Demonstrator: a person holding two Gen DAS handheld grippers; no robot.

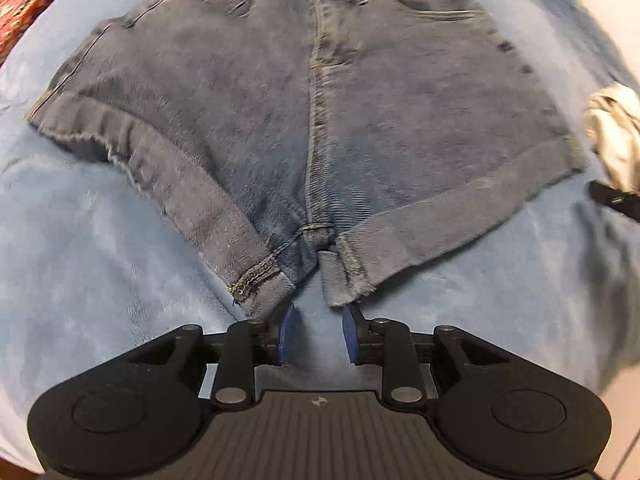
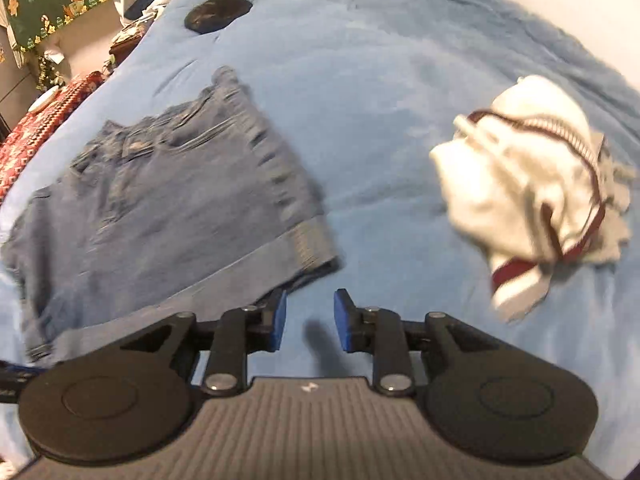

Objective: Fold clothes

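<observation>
Blue blanket (image 1: 100,240) covers bed. Left view: denim shorts (image 1: 260,100) spread flat, left hand-held gripper (image 1: 316,330) released, empty, at crotch. Right view: right hand-held gripper (image 2: 310,320) released beside hem; white garment (image 2: 532,184) crumpled towards right edge. Judgement: folding unstarted; next, grasp hem.

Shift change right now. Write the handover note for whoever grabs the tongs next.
Left tongs: open, empty, just short of the crotch of the denim shorts.
Right tongs: open, empty, beside a leg cuff of the shorts.
Shorts lie spread flat on the blue blanket, unfolded.
White garment with maroon trim lies crumpled to the right.
Done: shorts laid out. Left: fold both.
</observation>
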